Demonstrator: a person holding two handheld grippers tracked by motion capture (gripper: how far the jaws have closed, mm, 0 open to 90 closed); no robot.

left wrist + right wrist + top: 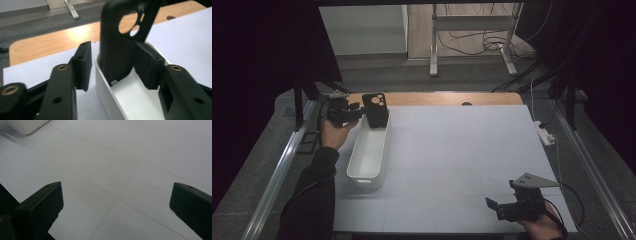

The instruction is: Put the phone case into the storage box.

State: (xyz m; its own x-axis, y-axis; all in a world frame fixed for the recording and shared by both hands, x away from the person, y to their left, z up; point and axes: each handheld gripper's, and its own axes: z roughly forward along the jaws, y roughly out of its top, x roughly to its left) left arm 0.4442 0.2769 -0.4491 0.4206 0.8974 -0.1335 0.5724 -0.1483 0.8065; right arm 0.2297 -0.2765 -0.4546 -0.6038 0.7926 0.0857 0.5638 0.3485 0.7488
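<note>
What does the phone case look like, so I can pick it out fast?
Find the white tray on the table's left side. At its far end, between the left gripper's open jaws, the phone case stands upright: matte black with round camera cutouts, the only dark thing in the tray.

Black 2-jaw left tongs [111, 66] (brass-ringed screw holes); grey 3-cornered plate on right tongs [501, 207]; dark sleeve [312, 200].
</note>
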